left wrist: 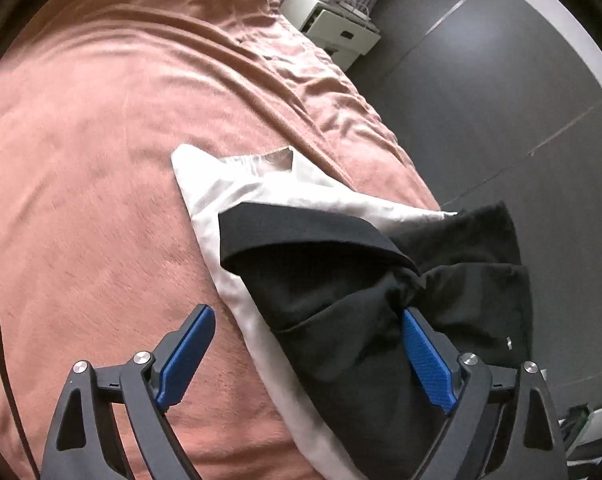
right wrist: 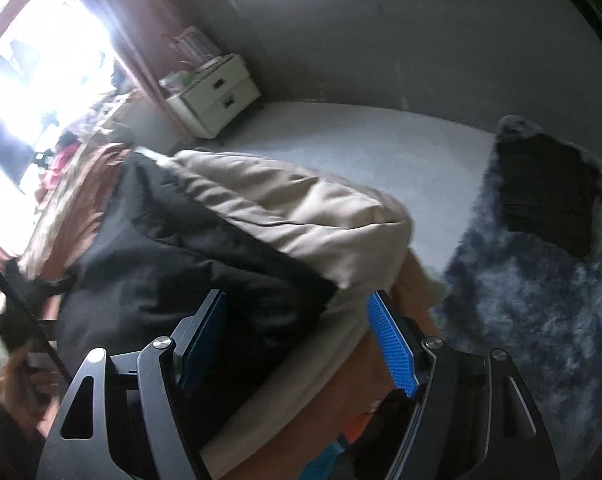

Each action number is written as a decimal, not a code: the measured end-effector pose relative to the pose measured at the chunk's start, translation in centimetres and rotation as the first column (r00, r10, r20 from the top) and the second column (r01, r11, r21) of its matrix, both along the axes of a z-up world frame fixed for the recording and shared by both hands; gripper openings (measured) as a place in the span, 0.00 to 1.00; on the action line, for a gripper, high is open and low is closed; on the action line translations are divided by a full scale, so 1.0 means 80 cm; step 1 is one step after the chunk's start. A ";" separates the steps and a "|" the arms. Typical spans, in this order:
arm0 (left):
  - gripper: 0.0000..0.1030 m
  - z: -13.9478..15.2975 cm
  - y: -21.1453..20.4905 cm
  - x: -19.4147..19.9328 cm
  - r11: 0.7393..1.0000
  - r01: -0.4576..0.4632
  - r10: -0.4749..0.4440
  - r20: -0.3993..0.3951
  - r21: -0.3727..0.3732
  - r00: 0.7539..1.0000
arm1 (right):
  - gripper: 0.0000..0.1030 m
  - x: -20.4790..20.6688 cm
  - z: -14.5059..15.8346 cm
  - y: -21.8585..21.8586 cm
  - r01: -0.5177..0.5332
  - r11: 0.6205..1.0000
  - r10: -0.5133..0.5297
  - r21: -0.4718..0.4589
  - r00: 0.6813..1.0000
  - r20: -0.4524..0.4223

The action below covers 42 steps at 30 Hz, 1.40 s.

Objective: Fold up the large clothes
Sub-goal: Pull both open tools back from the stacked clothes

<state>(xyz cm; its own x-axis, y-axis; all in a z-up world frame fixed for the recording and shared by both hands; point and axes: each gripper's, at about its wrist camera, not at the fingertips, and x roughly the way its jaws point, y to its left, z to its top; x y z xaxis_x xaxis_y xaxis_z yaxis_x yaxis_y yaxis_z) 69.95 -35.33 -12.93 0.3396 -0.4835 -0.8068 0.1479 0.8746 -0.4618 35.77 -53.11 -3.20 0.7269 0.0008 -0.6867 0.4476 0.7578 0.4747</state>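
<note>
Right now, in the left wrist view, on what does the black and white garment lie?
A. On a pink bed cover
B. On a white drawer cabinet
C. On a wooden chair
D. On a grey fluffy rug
A: the black and white garment lies spread on the pink bed cover, near its edge, while the white drawer cabinet stands apart on the floor beyond the bed.

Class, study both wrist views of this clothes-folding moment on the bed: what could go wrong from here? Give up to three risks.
1. The black garment and the cream fabric under it lie at the edge of the pink bedspread; a tug might slide them onto the grey floor.
2. The left claw is wide open over both layers, so closing may pinch cream with black.
3. The right claw spans bunched fabric, risking a crooked fold.
</note>
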 end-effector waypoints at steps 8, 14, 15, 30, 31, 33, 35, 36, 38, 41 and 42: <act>0.90 0.044 0.025 -0.023 0.999 0.026 -0.027 0.036 0.028 0.999 | 0.69 -0.034 0.034 0.005 0.101 0.994 -0.101 -0.041 0.995 0.001; 0.90 0.076 0.041 -0.050 0.993 0.090 -0.095 0.079 0.070 0.992 | 0.67 -0.049 0.078 0.028 0.009 0.999 -0.005 -0.045 0.996 0.084; 0.90 0.079 0.043 -0.051 0.993 0.092 -0.098 0.082 0.073 0.992 | 0.61 -0.045 0.087 0.035 -0.012 0.998 0.017 -0.060 0.996 0.084; 0.90 0.115 0.118 -0.102 0.967 0.189 -0.215 0.153 0.169 0.964 | 0.56 0.044 0.098 0.112 -0.277 0.959 0.274 -0.055 0.961 -0.045; 0.90 0.121 0.128 -0.112 0.966 0.191 -0.220 0.163 0.172 0.962 | 0.56 0.040 0.099 0.114 -0.281 0.958 0.278 -0.056 0.959 -0.044; 0.90 0.132 0.145 -0.128 0.967 0.189 -0.219 0.181 0.168 0.959 | 0.56 0.031 0.101 0.117 -0.288 0.955 0.285 -0.066 0.957 -0.047; 0.90 0.141 0.162 -0.142 0.970 0.184 -0.213 0.198 0.156 0.957 | 0.56 0.024 0.104 0.121 -0.292 0.954 0.289 -0.070 0.956 -0.044; 0.90 0.147 0.171 -0.151 0.972 0.183 -0.211 0.209 0.148 0.955 | 0.56 0.019 0.104 0.123 -0.292 0.954 0.289 -0.068 0.956 -0.041; 0.90 0.159 0.194 -0.172 0.977 0.175 -0.201 0.232 0.125 0.952 | 0.56 0.012 0.106 0.130 -0.290 0.955 0.288 -0.064 0.957 -0.033; 0.90 0.172 0.218 -0.195 0.982 0.147 -0.175 0.260 0.122 0.950 | 0.56 -0.005 0.102 0.139 -0.279 0.957 0.277 -0.077 0.960 -0.030; 0.90 0.176 0.227 -0.204 0.983 0.140 -0.168 0.269 0.119 0.948 | 0.56 -0.012 0.100 0.143 -0.278 0.958 0.277 -0.074 0.961 -0.029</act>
<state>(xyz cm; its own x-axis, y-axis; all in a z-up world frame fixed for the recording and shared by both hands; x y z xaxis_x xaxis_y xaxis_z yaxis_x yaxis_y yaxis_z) 53.63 -17.18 1.18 0.4838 -0.4714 -0.7374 0.3941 0.8696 -0.2974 34.79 -41.67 4.82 0.6927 0.1473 -0.7060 0.2230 0.8872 0.4039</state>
